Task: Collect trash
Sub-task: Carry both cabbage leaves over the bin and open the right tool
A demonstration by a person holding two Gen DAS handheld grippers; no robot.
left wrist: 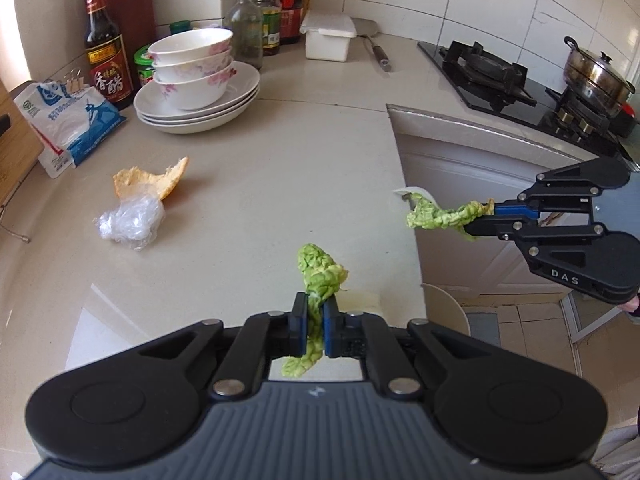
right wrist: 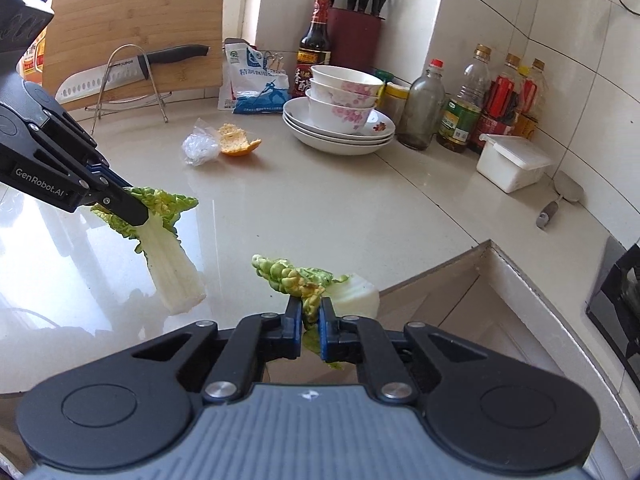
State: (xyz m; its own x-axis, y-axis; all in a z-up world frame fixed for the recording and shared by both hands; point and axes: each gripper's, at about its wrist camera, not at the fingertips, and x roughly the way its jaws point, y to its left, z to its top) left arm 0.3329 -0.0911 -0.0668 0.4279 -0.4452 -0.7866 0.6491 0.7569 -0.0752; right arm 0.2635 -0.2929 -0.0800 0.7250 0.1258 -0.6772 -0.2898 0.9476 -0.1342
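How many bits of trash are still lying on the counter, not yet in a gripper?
2: the orange peel and the crumpled plastic wrap touching it, left of the stacked plates. More may be hidden out of view.

From my left gripper [left wrist: 316,322], the countertop [left wrist: 280,184] lies bare from twelve o'clock out to the back wall. At ten o'clock an orange peel [left wrist: 154,180] and a crumpled plastic wrap [left wrist: 132,222] lie touching, blocking a low sweep that way. Farther at eleven o'clock the stacked bowls on plates [left wrist: 196,76] stand tall, with bottles [left wrist: 246,26] crowding the wall behind them. At two o'clock my right gripper [left wrist: 486,216] hangs past the counter edge with a cabbage leaf [left wrist: 440,216]. From my right gripper's view, a white box [right wrist: 514,162] sits at two o'clock, and a knife rack [right wrist: 128,80] at eleven o'clock.
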